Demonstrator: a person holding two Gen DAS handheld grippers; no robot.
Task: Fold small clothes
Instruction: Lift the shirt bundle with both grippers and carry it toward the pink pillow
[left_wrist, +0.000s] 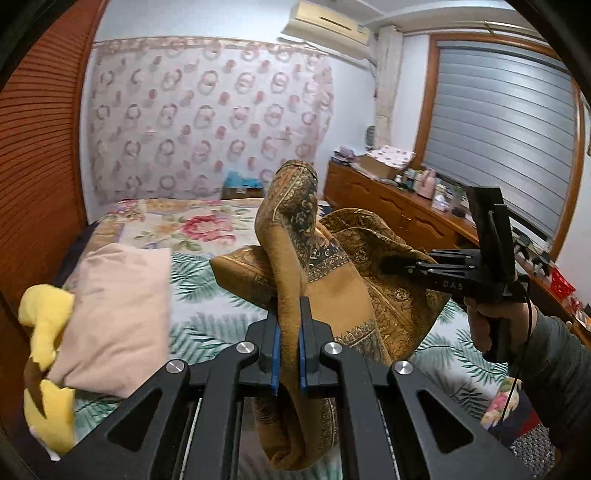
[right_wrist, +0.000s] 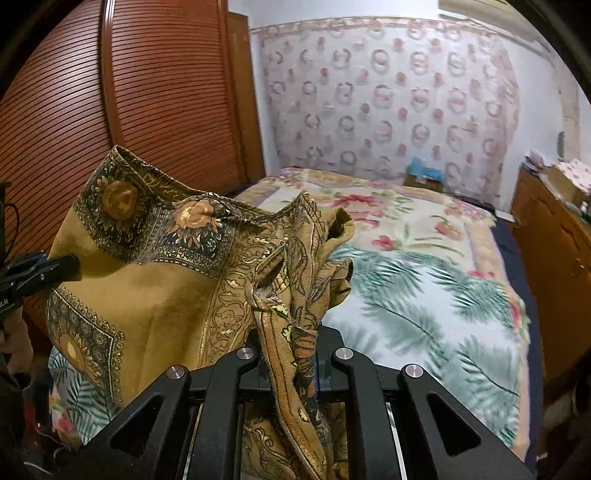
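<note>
A mustard-brown cloth with dark ornate borders (left_wrist: 332, 291) hangs lifted above the bed. My left gripper (left_wrist: 289, 332) is shut on a folded edge of it, the fabric squeezed between the blue pads and drooping below them. In the left wrist view my right gripper (left_wrist: 397, 266) comes in from the right, held by a hand, its tips buried in the cloth. In the right wrist view the same cloth (right_wrist: 159, 295) spreads to the left, a bunched edge clamped in my right gripper (right_wrist: 291, 354). My left gripper (right_wrist: 64, 267) pinches its far left side.
Below lies a bed with a floral and palm-leaf bedspread (right_wrist: 424, 288). A beige pillow (left_wrist: 118, 314) and a yellow plush toy (left_wrist: 44, 332) sit at its left. A slatted wooden wardrobe (right_wrist: 147, 92) stands left, and a cluttered wooden dresser (left_wrist: 406, 210) right under a shuttered window.
</note>
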